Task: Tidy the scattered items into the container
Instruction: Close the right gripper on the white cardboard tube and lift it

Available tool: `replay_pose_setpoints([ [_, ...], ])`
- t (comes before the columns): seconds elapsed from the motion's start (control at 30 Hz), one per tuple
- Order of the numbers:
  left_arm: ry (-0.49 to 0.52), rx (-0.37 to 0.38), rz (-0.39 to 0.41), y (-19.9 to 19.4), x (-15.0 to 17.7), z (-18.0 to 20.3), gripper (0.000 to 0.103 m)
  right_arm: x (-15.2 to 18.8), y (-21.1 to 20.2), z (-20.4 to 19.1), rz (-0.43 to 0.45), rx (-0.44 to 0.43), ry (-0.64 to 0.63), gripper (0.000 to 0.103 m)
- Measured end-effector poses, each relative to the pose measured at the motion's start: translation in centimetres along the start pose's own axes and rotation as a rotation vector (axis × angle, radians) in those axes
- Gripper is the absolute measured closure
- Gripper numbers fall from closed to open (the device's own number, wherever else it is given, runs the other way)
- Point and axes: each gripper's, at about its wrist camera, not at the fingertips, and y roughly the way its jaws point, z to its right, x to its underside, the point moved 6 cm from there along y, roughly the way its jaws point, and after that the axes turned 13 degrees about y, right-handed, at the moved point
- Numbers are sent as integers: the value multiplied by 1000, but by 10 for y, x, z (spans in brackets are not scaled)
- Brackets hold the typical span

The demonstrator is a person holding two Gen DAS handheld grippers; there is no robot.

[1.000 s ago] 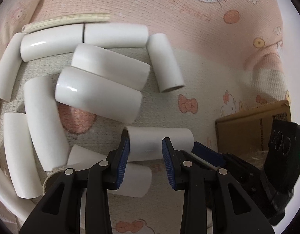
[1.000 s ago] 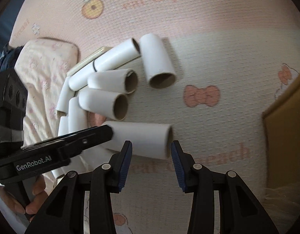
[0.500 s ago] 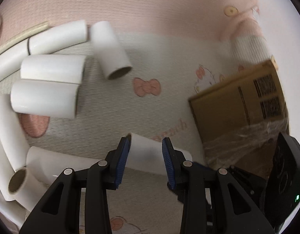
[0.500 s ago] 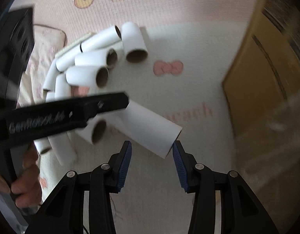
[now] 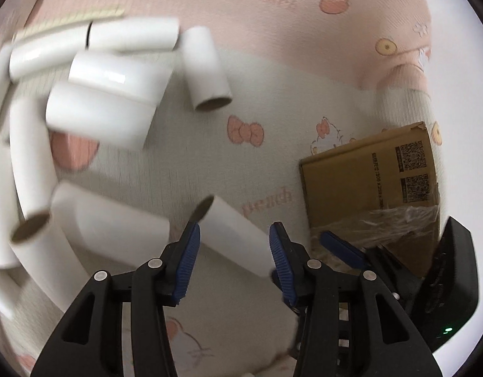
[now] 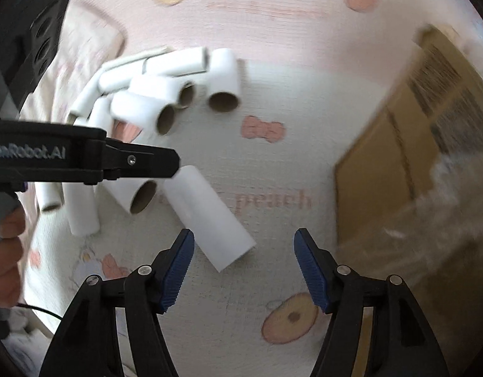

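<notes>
A white cardboard tube (image 5: 238, 235) lies tilted between the pads of my left gripper (image 5: 233, 248), whose jaws are opening. In the right wrist view the same tube (image 6: 210, 216) has its near end between the jaws of my right gripper (image 6: 244, 260), which are also opening and stand clear of it. One of the left gripper's fingers (image 6: 141, 163) reaches the tube's far end from the left. The brown cardboard box (image 5: 364, 188) stands to the right, also seen as the box (image 6: 395, 163) in the right wrist view.
Several more white tubes (image 5: 100, 110) lie heaped at the left on the pink and cream cartoon mat (image 5: 273, 72). Crinkled clear plastic (image 6: 430, 220) fills the box's near side. A person's hand (image 6: 6, 245) holds the left gripper.
Both grippers' jaws have spread wider and the tube they held together has come free of the pads. The tube now points more steeply toward the right gripper.
</notes>
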Motion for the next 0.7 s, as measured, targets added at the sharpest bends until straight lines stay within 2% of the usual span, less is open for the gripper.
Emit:
replay_pose_setpoints([
  [0.1,-29,-7,-20,10,9,-3,53,2,13,-6,-22,3,-54,39],
  [0.17,-57,16,-32,20,12,-4,53,4,21,-8,-40,-4,-65,39],
  [0.33,-123,64,-28,36,10,-7,53,4,32,-9,-82,-82,-29,39],
  [0.47,-128,86,12,39,2,-8,53,2,40,-8,-100,-105,-21,39],
  [0.7,-119,102,-15,55,-9,-6,54,-1,49,-15,-137,-164,-2,39],
])
